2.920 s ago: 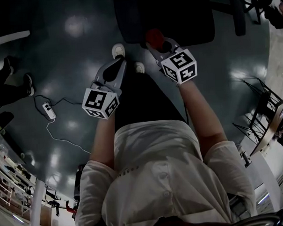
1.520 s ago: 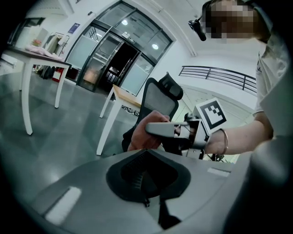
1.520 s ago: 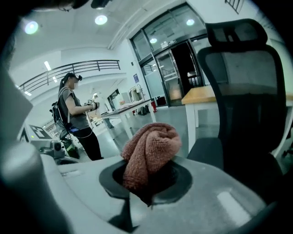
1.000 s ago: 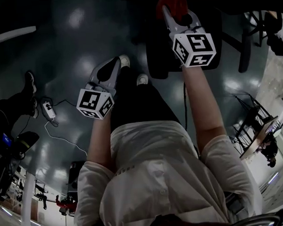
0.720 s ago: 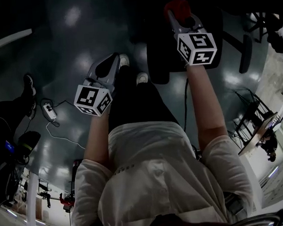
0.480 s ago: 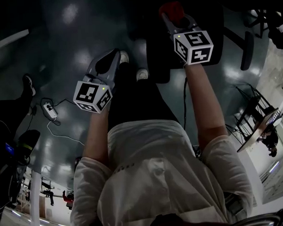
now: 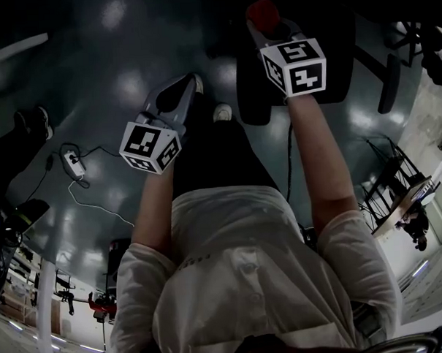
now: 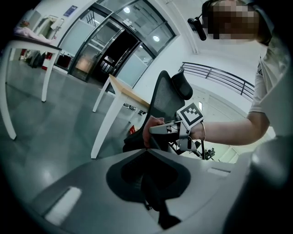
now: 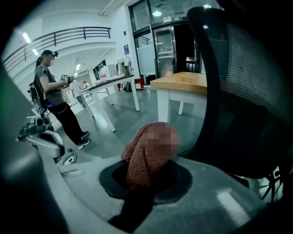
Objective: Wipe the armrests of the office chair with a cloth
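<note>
The right gripper [image 7: 269, 29] is clenched on a cloth [image 7: 262, 11]. It is a rusty-red, nubbly-textured piece, bunched into a rounded wad that bulges out past the jaw tips. In the right gripper view the wad [image 9: 137, 160] fills the gap between the jaws, its folds running lengthwise. Just to its right stands the black mesh back of the office chair [image 9: 242, 91].

From the head view the cloth is held out in front of the person, over the dark shape of the chair [image 7: 311, 73]. The picture is dim, so whether the wad actually touches the chair is hard to say.

The left gripper [image 7: 181, 90] hangs lower and to the left, near the person's shoes, well apart from the chair. Its jaws are closed together with nothing between them [image 8: 146, 151]. That gripper's view looks across at the right gripper [image 8: 158, 130] and its red wad [image 8: 147, 132] in front of the chair's back and headrest [image 8: 171, 93] — a wood-topped table [image 8: 123, 93] stands beyond.
</note>
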Demonstrator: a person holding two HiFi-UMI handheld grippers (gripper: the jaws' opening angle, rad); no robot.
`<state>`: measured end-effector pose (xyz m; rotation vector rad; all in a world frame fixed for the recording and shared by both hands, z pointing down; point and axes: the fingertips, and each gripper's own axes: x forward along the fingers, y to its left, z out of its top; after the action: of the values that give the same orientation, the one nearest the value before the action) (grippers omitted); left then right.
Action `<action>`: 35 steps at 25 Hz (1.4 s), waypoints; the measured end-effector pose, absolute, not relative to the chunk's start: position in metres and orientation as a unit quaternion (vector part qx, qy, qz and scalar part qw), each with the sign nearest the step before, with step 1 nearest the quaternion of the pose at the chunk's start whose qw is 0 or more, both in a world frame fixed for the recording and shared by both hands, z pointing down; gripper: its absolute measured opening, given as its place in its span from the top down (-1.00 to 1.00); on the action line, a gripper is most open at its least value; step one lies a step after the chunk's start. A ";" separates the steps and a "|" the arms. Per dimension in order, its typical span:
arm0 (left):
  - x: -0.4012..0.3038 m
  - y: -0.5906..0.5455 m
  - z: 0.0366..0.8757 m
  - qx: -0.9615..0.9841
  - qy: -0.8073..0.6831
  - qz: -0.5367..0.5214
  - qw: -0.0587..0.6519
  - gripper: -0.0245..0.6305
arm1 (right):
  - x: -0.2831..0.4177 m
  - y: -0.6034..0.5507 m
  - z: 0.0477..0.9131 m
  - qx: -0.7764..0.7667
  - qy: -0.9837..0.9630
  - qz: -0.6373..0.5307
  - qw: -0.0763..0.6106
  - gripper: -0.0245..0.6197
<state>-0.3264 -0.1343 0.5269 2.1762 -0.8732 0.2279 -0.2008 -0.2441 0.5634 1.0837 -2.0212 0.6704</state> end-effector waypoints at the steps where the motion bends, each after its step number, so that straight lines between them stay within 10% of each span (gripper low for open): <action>1: -0.328 -0.132 0.528 0.852 -0.345 0.089 0.385 0.87 | -0.206 -0.243 0.564 0.417 -0.790 0.258 0.369 0.78; 35: -0.328 -0.005 0.520 0.821 -0.416 0.045 0.389 0.87 | -0.292 -0.080 0.555 0.227 -0.856 0.200 0.419 0.78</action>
<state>-0.3280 -0.0048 0.5201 2.0872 -1.0572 0.1148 -0.2917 -0.0802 0.5553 0.5697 -2.1460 0.5020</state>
